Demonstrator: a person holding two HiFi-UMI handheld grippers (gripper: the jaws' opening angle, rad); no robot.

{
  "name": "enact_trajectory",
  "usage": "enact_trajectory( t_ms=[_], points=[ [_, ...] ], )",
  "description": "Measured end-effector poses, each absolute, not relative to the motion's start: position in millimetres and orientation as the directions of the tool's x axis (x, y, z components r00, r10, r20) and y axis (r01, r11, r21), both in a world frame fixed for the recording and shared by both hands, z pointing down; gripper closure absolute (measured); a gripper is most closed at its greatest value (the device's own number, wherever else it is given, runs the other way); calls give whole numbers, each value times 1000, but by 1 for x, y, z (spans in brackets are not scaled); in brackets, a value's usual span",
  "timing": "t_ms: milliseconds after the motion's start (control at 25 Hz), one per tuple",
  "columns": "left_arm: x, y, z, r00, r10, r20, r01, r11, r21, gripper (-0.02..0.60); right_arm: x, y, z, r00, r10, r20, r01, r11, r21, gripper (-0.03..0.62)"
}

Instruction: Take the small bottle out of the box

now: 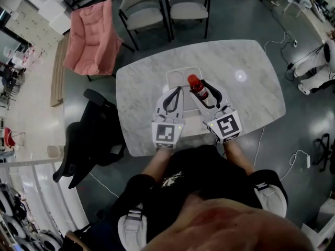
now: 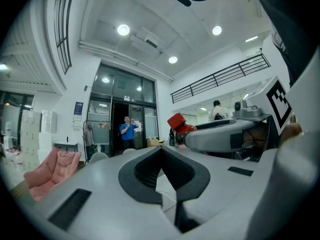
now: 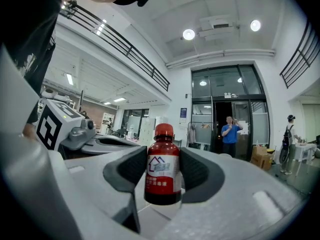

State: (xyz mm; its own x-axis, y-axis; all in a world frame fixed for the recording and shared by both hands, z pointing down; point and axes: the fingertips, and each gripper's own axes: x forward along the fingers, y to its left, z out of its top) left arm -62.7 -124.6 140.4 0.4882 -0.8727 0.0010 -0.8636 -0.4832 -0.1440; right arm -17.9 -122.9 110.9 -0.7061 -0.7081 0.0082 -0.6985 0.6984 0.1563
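Note:
A small red bottle (image 1: 198, 86) with a red cap and a white label is clamped between the pads of my right gripper (image 1: 203, 91), lifted over the right side of the white box (image 1: 180, 69) on the marble table (image 1: 251, 88). In the right gripper view the bottle (image 3: 162, 166) stands upright in my right gripper (image 3: 163, 170). My left gripper (image 1: 176, 92) hovers just left of it, shut on nothing. From the left gripper view, the left gripper (image 2: 163, 170) has its pads together, and the bottle's cap (image 2: 177, 122) shows beyond it.
Two grey chairs (image 1: 141, 9) stand at the table's far side, with a pink chair (image 1: 91, 35) at the far left. A black office chair (image 1: 89, 140) sits by the near left corner. A person in blue (image 3: 231, 132) stands far off by the glass doors.

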Motion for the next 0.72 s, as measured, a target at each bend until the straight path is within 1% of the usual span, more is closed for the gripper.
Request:
enact_trajectory(
  t_ms=[240,480,720],
  points=[
    [-62,-124,136,475,-880,-4,-876,-472,-98,574,-17,-123,113,-701,-713,12,-701,692,173,393],
    [-64,-125,144,488,-873,2,-864,-483,-139,574,-19,-123,115,-701,-713,14,-702,694,161,395],
    [-65,-127,145,482,-876,5,-868,-478,-135,574,-20,-124,116,-709,-705,15,-694,702,162,395]
  ],
)
